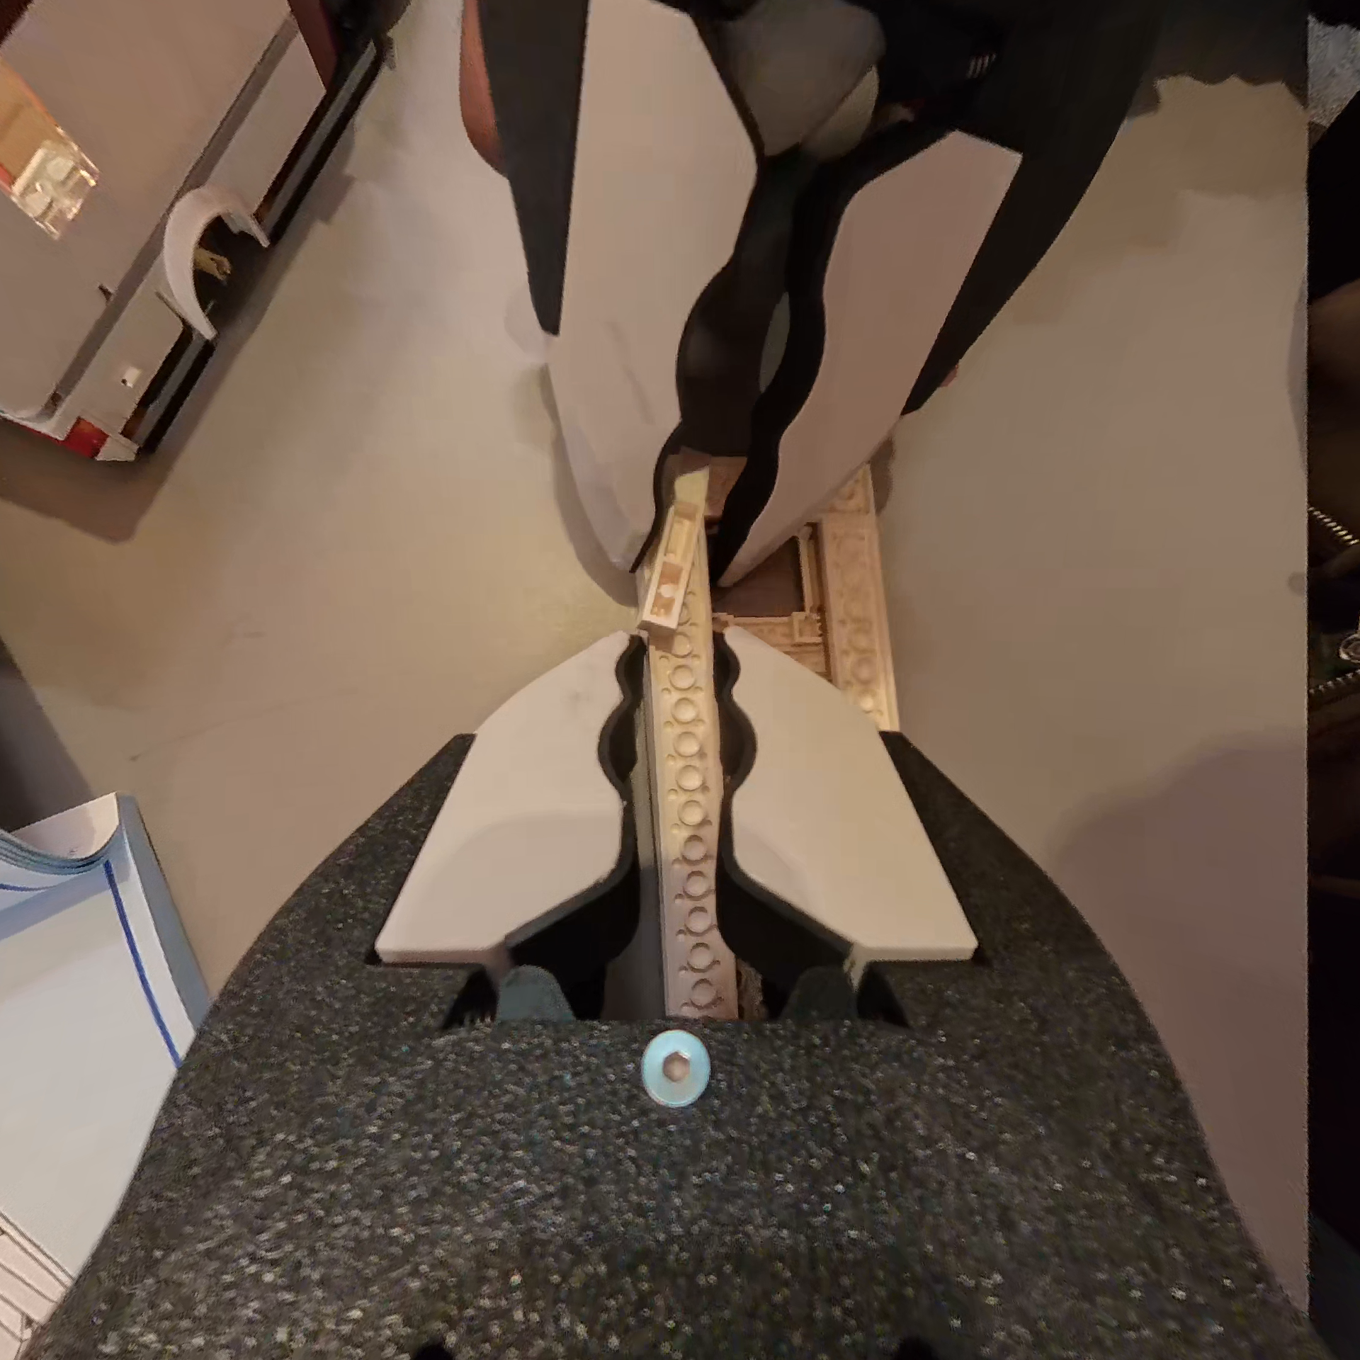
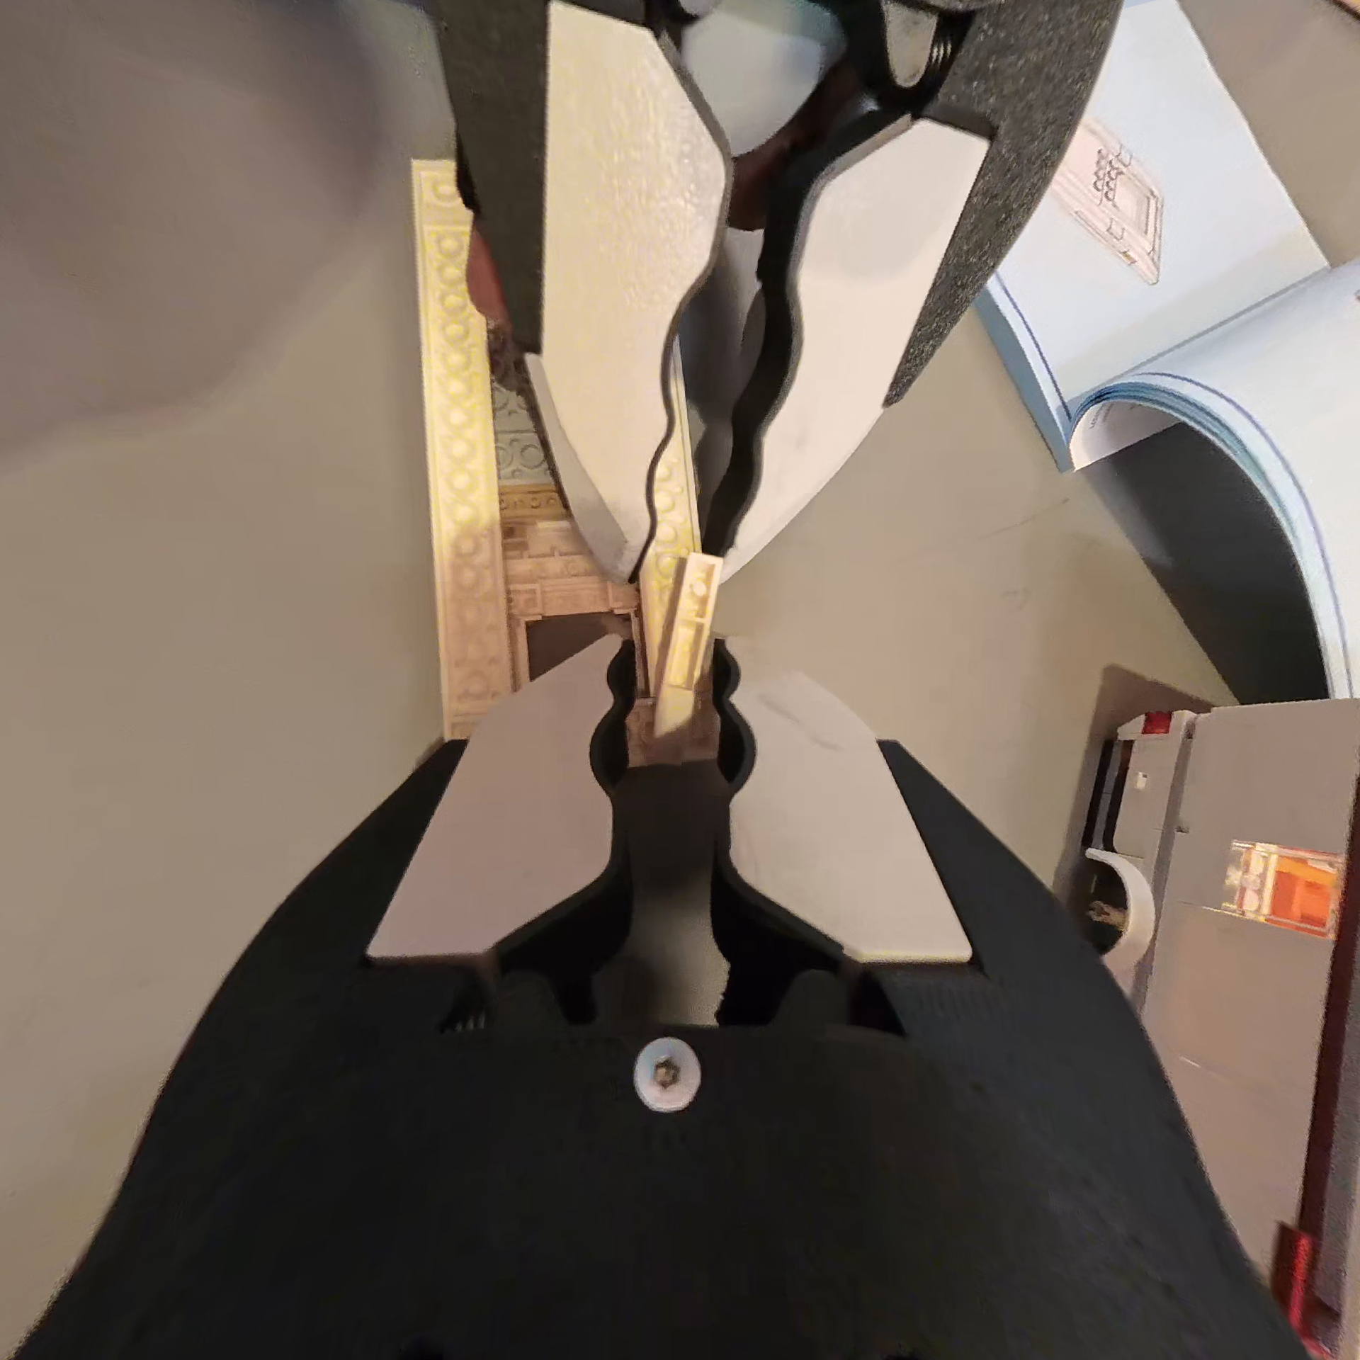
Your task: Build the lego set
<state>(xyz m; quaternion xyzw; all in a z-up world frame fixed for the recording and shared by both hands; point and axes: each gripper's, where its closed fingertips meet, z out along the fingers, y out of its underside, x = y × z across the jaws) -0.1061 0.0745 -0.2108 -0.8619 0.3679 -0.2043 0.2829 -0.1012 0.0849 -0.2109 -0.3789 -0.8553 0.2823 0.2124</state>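
Gripping the nearer rail of a cream brick-built frame, the left gripper has its fingers drawn narrow, and both dark wavy pads bear on the rail's long edges. In my judgement this hold steadies the frame against the pale table. The rail is hard moulded plastic, long and flat, with a row of round sockets along its exposed face. The frame's second rail lies parallel, just to the right.

At the centre, a short cream plate sits tilted, its hollow ribbed underside showing and one end resting on the held rail. It lies between the fingers of the right gripper, which are set moderately apart. One pad touches the plate; on the other side a gap shows, so the plate is not clamped. Its placement suggests alignment over the rail.

To the right in the right wrist view are a curled booklet with blue-edged pages and a grey brick model with a white arch and a clear orange block.
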